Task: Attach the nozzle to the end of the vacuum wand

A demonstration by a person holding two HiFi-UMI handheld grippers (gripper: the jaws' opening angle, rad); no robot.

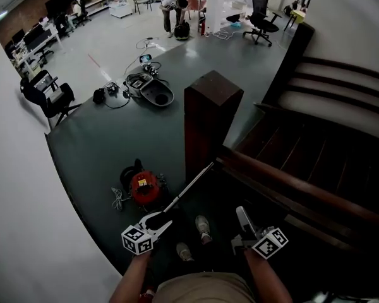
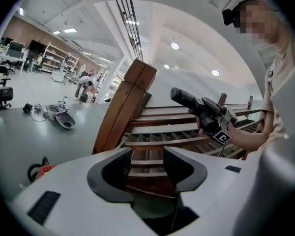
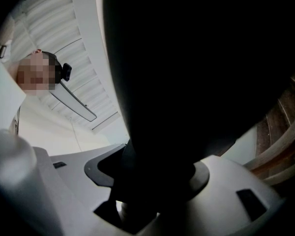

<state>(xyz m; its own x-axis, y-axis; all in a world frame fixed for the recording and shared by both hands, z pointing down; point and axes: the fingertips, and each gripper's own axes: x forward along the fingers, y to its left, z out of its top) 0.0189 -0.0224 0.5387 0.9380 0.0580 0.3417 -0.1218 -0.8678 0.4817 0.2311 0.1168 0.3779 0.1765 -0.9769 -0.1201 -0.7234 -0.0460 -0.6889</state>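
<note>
Right tool (image 3: 152, 173) clamps the dark nozzle (image 3: 201, 73), long axis pointing ahead, slightly upward; left tool (image 2: 147, 168) gapes wide near the wand (image 1: 191, 187).

Post (image 1: 210, 125) ahead (open floor (image 1: 107, 147) left)
</note>
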